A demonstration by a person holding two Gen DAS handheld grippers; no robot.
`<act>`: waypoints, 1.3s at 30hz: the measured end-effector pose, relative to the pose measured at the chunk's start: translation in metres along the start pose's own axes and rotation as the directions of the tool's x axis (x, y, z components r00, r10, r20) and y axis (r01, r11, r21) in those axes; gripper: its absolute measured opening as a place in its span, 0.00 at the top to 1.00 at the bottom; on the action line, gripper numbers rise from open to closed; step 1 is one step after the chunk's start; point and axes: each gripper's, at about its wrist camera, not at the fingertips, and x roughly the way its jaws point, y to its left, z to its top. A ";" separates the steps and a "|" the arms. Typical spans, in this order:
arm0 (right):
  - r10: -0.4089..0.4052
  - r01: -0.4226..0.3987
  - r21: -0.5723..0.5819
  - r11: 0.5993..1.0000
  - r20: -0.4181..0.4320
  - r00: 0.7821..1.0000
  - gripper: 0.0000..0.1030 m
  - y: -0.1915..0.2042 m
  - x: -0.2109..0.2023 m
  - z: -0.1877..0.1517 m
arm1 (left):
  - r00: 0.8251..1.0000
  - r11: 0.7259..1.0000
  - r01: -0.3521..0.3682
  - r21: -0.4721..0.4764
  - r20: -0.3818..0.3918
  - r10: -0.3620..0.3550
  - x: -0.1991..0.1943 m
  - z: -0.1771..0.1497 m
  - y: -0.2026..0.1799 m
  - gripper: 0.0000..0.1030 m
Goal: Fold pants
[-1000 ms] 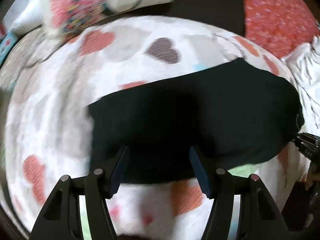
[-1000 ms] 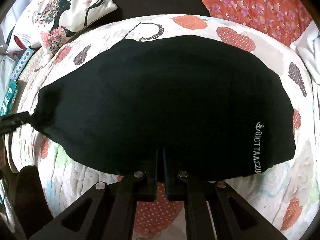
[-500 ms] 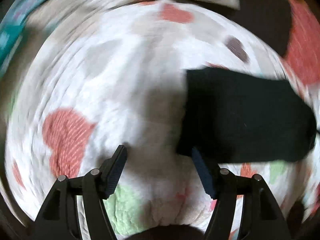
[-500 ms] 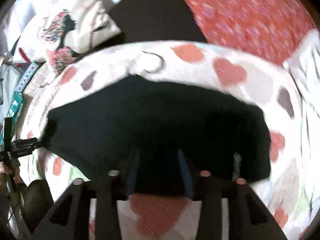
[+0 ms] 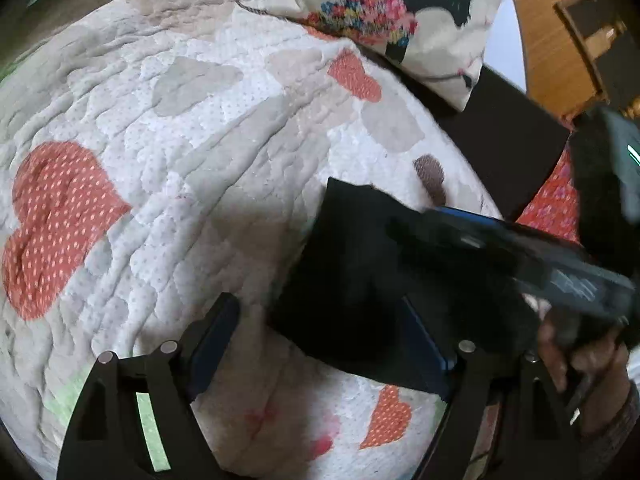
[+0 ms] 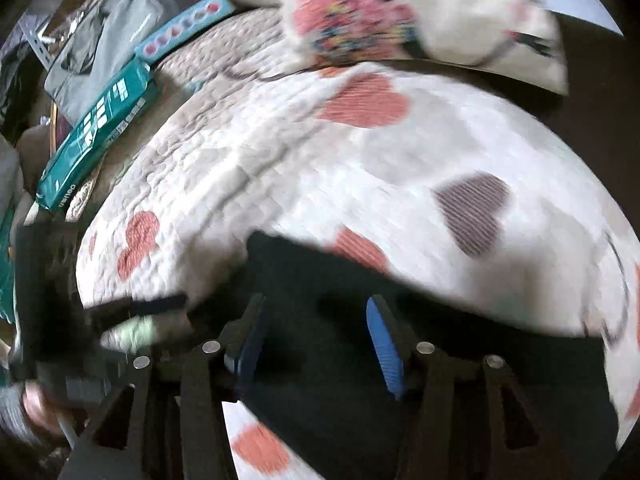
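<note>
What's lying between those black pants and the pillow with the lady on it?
Only bare heart-print quilt. In the left wrist view, nothing sits on it between the black pants and the pillow.

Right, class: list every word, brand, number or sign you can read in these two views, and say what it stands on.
Nothing here can be read for certain.
Green box: white print, too blurred to read.
Grey bag: faint print, too small to read.
Black pants: no writing shows.
</note>
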 end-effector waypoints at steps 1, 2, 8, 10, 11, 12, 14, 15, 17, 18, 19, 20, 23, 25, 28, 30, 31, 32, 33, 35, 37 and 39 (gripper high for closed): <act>-0.003 0.003 -0.014 1.000 -0.020 1.000 0.44 0.005 0.010 0.008 | 1.000 1.000 0.013 -0.016 0.016 -0.012 -0.004 -0.004 0.001 0.22; -0.012 0.011 -0.035 0.999 -0.041 0.999 0.44 0.010 0.020 0.015 | 0.999 0.999 0.026 -0.024 0.029 -0.025 -0.013 -0.008 0.005 0.22; -0.087 0.062 -0.155 0.986 -0.163 0.983 0.42 0.028 0.064 0.033 | 0.999 0.999 0.039 0.018 -0.018 -0.038 0.003 -0.020 -0.014 0.22; -0.094 0.062 -0.167 0.984 -0.193 0.977 0.42 0.031 0.074 0.037 | 0.996 0.998 0.057 -0.015 -0.069 -0.058 0.022 -0.022 -0.013 0.28; -0.087 0.049 -0.170 0.984 -0.223 0.971 0.42 0.032 0.080 0.037 | 0.997 0.999 0.051 -0.020 -0.048 -0.052 0.025 -0.022 -0.013 0.29; -0.096 0.054 -0.179 0.982 -0.235 0.967 0.42 0.034 0.083 0.037 | 0.998 0.999 0.050 -0.017 -0.027 -0.050 0.024 -0.022 -0.014 0.29; -0.117 0.065 -0.210 0.976 -0.246 0.962 0.38 0.039 0.089 0.037 | 0.999 0.998 0.051 -0.026 -0.011 -0.051 0.025 -0.020 -0.014 0.29; -0.122 0.068 -0.214 0.975 -0.247 0.961 0.36 0.041 0.091 0.037 | 0.998 0.998 0.058 -0.039 0.005 -0.058 0.026 -0.019 -0.012 0.28; -0.137 0.083 -0.222 0.972 -0.241 0.961 0.34 0.046 0.094 0.037 | 0.998 0.996 0.066 -0.057 0.028 -0.065 0.026 -0.019 -0.009 0.28; -0.147 0.091 -0.230 0.969 -0.236 0.961 0.34 0.048 0.095 0.036 | 0.998 0.996 0.062 -0.058 0.035 -0.060 0.026 -0.019 -0.011 0.26; -0.157 0.102 -0.237 0.966 -0.228 0.961 0.37 0.050 0.096 0.035 | 0.998 0.997 0.051 -0.050 0.041 -0.049 0.028 -0.019 -0.015 0.24; -0.168 0.113 -0.243 0.963 -0.219 0.961 0.53 0.053 0.095 0.035 | 0.999 0.999 0.027 -0.032 0.035 -0.026 0.029 -0.019 -0.020 0.24; -0.123 0.081 -0.189 0.979 -0.225 0.967 0.83 0.051 0.083 0.036 | 0.999 0.999 0.014 0.034 -0.030 -0.013 0.038 -0.016 -0.035 0.72; -0.126 0.092 -0.171 0.981 -0.199 0.972 0.85 0.047 0.068 0.033 | 0.992 0.996 0.084 -0.018 -0.092 -0.086 0.046 -0.014 -0.035 0.85; -0.077 0.060 -0.111 0.992 -0.154 0.985 0.85 0.029 0.040 0.025 | 0.989 0.992 0.118 -0.037 -0.089 -0.121 0.047 -0.013 -0.045 0.85; -0.062 0.054 -0.080 0.995 -0.111 0.992 0.85 0.014 0.020 0.018 | 0.983 0.987 0.152 -0.047 -0.095 -0.156 0.048 -0.015 -0.057 0.85; -0.054 0.050 -0.054 0.997 -0.085 0.995 0.85 0.003 0.009 0.014 | 0.980 0.984 0.171 -0.039 -0.098 -0.175 0.050 -0.016 -0.068 0.85; -0.047 0.044 -0.035 0.998 -0.065 0.997 0.85 -0.008 0.000 0.011 | 0.977 0.983 0.183 -0.026 -0.102 -0.185 0.050 -0.016 -0.079 0.85; -0.036 0.036 -0.009 0.999 -0.038 0.999 0.85 -0.026 -0.014 0.008 | 0.976 0.981 0.191 -0.012 -0.107 -0.191 0.052 -0.017 -0.090 0.85; -0.018 0.017 0.045 0.999 0.009 1.000 0.85 -0.057 -0.037 -0.005 | 0.970 0.977 0.212 0.033 -0.127 -0.206 0.058 -0.026 -0.116 0.85; 0.011 -0.019 0.117 0.993 0.068 0.998 0.85 -0.090 -0.062 -0.030 | 0.965 0.970 0.229 0.080 -0.152 -0.215 0.060 -0.036 -0.140 0.82; 0.017 -0.037 0.181 0.983 0.113 0.993 0.84 -0.116 -0.079 -0.054 | 0.956 0.961 0.246 0.127 -0.193 -0.219 0.066 -0.047 -0.159 0.78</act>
